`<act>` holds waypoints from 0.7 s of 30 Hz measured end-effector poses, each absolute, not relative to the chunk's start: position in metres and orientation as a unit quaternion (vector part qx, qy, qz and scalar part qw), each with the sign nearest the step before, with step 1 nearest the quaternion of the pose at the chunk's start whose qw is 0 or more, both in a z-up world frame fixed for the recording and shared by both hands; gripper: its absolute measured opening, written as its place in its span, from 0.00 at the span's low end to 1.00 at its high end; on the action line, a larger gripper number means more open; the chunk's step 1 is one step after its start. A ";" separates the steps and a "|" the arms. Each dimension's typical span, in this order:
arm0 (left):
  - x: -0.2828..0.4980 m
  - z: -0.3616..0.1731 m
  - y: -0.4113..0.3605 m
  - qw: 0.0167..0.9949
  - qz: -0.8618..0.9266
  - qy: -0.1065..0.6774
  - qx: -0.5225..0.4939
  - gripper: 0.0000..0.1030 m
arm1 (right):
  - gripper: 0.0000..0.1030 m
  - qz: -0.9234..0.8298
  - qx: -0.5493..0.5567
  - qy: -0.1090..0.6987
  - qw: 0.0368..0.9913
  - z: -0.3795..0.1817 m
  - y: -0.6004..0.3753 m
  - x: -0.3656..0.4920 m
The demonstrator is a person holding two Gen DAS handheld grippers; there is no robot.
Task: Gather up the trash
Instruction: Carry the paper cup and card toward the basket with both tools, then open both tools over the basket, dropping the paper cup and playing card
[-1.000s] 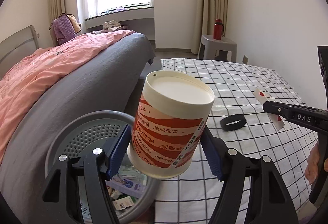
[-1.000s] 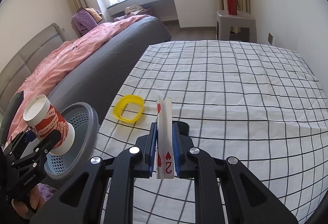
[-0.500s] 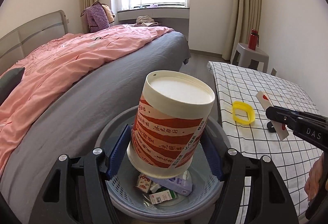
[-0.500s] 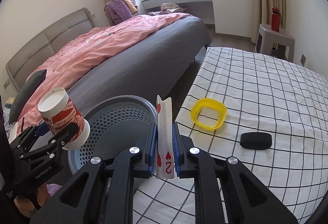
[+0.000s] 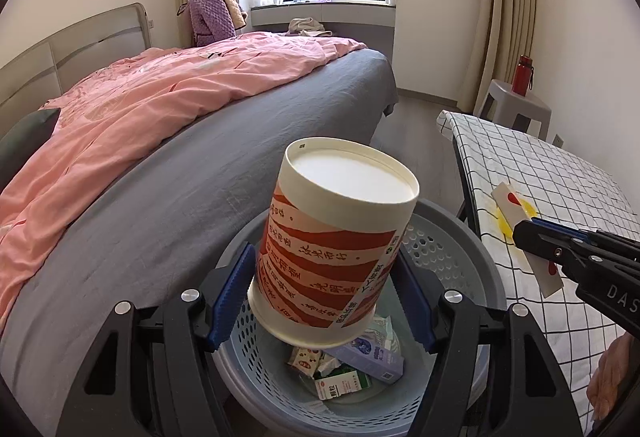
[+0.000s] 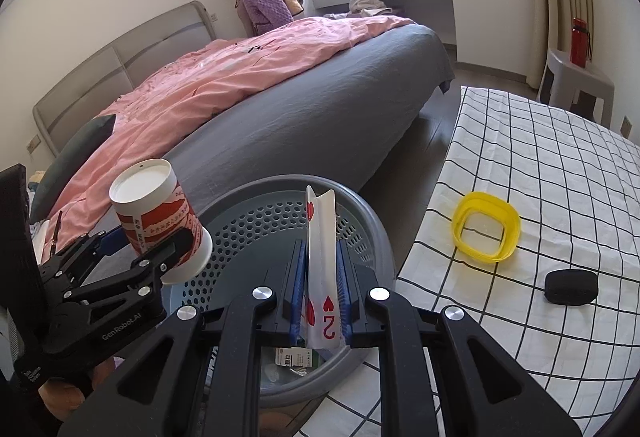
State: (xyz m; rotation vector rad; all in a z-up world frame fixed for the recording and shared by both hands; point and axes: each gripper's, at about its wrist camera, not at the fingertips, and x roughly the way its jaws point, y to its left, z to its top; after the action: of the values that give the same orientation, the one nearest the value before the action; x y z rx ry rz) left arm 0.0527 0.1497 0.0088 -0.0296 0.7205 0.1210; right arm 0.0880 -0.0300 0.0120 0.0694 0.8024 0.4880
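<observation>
My left gripper (image 5: pixel 324 297) is shut on a red-and-white paper cup (image 5: pixel 332 249), held upside down and tilted over the grey perforated trash basket (image 5: pixel 452 237). The cup and left gripper also show in the right wrist view (image 6: pixel 160 221). My right gripper (image 6: pixel 320 277) is shut on a bent playing card, the two of hearts (image 6: pixel 320 257), held above the basket's rim (image 6: pixel 360 209). The card and the right gripper show at the right of the left wrist view (image 5: pixel 516 209). The basket holds several cartons and wrappers (image 5: pixel 352 369).
A table with a checked cloth (image 6: pixel 560 165) stands right of the basket, with a yellow ring (image 6: pixel 486 231) and a black oval object (image 6: pixel 572 287) on it. A bed with a pink quilt (image 5: pixel 160 97) lies behind. A stool with a red bottle (image 5: pixel 522 75) stands far right.
Both grippers have swung left from over the table to above the basket, carrying the cup and the card. The basket's contents have come into view.
</observation>
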 end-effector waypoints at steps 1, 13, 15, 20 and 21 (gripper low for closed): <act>0.055 0.006 0.152 0.932 0.059 0.357 -0.017 0.64 | 0.15 0.237 0.031 0.388 0.890 0.010 -0.027 0.088; 0.061 -0.011 0.153 0.921 0.057 0.384 -0.014 0.64 | 0.15 0.251 0.032 0.401 0.881 -0.002 -0.020 0.093; 0.063 -0.011 0.155 0.919 0.059 0.389 -0.018 0.64 | 0.15 0.252 0.031 0.403 0.879 -0.005 -0.019 0.094; 0.064 -0.012 0.155 0.919 0.061 0.390 -0.020 0.64 | 0.15 0.258 0.026 0.409 0.875 -0.009 -0.014 0.095; 0.064 -0.012 0.155 0.919 0.062 0.390 -0.021 0.64 | 0.17 0.259 0.025 0.408 0.875 -0.009 -0.013 0.094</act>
State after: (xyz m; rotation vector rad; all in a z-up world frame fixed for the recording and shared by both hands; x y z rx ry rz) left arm 0.0637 0.1553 -0.0121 -0.0433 0.8010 0.1267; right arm 0.0945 -0.0132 -0.0091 0.0524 0.8520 0.5410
